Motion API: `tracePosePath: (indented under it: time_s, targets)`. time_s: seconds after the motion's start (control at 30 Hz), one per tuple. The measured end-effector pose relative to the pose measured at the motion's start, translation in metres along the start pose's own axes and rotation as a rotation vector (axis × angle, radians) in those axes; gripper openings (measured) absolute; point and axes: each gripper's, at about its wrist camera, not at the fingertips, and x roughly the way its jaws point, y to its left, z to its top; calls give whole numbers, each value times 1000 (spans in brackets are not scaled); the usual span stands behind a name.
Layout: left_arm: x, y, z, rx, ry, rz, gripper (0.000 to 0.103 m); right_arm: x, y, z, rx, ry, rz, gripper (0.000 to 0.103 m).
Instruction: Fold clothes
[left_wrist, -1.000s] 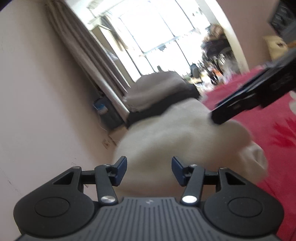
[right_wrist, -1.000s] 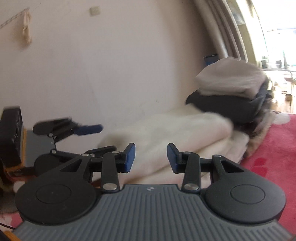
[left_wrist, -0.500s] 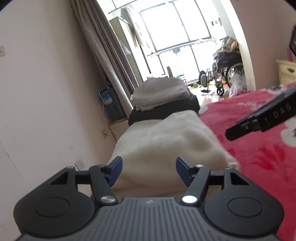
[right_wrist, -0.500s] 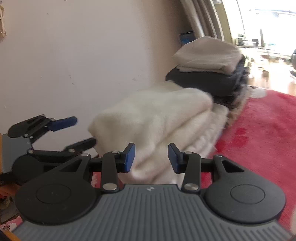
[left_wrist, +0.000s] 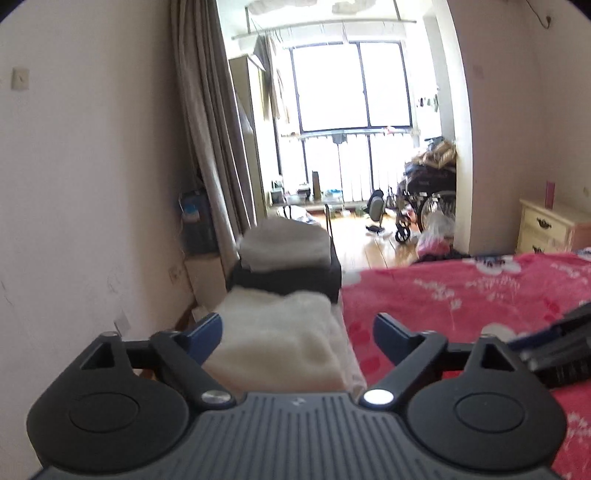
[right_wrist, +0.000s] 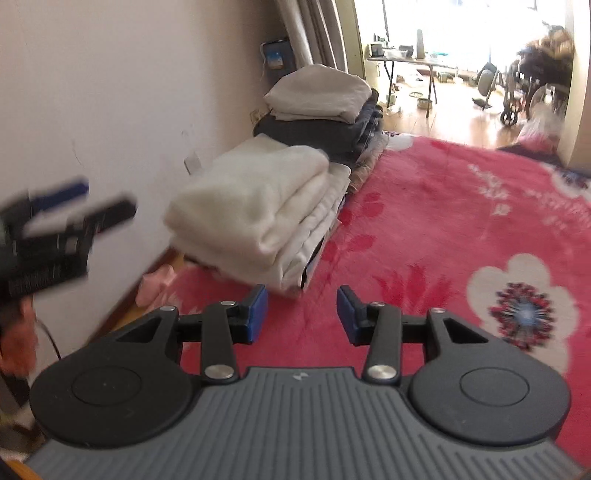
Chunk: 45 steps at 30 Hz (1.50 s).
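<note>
Both grippers lifted off cream garment (right_wrist: 255, 206) | left gripper (left_wrist: 297, 334) widened, right gripper (right_wrist: 300, 309) apart (empty)

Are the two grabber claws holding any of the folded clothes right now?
No. The left gripper and right gripper are both open and empty; the cream folded garment lies untouched on the stack.

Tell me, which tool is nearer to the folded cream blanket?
Left. The left tool hovers open right behind the cream blanket; the right tool hangs over the red bedspread, farther back, also open.
</note>
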Motion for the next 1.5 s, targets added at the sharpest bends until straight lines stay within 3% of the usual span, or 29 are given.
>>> tracePosePath:
  time_s: [0.07, 0.17, 0.23, 0.27, 0.33, 0.5, 0.6, 0.77, 0.9, 1.2, 1.5]
  targets:
    - [-17, 1, 11, -40, -9, 16, 97, -24, 11, -9, 7, -71, -17, 50]
    - [-38, 8, 14, -126, -13, 58, 99, -50, 13, -28, 138, -222, 5, 51]
    - [-48, 12, 4, -186, -12, 81, 99, -58, 13, -46, 224, -328, -26, 52]
    - [-50, 13, -1, -185, -7, 92, 99, -58, 12, -53, 257, -335, -35, 52]
    - [-53, 15, -13, -160, 7, 159, 99, -55, 14, -62, 293, -307, -50, 52]
    - [-58, 24, -27, -179, 64, 208, 99, -64, 35, -72, 244, -287, -68, 55]
    - [-58, 22, -29, -188, 95, 203, 99, -67, 49, -73, 199, -298, -69, 59]
    - [-57, 8, -41, -74, 140, 207, 101, -70, 71, -73, 103, -297, -97, 70]
    - [-58, 9, -46, -89, 164, 191, 102, -70, 75, -73, 70, -286, -134, 77]
    - [-52, 2, -49, -68, 182, 148, 103, -57, 62, -80, 88, -214, -189, 78]
    - [-56, 0, -52, -98, 180, 144, 103, -56, 61, -82, 74, -205, -223, 80]
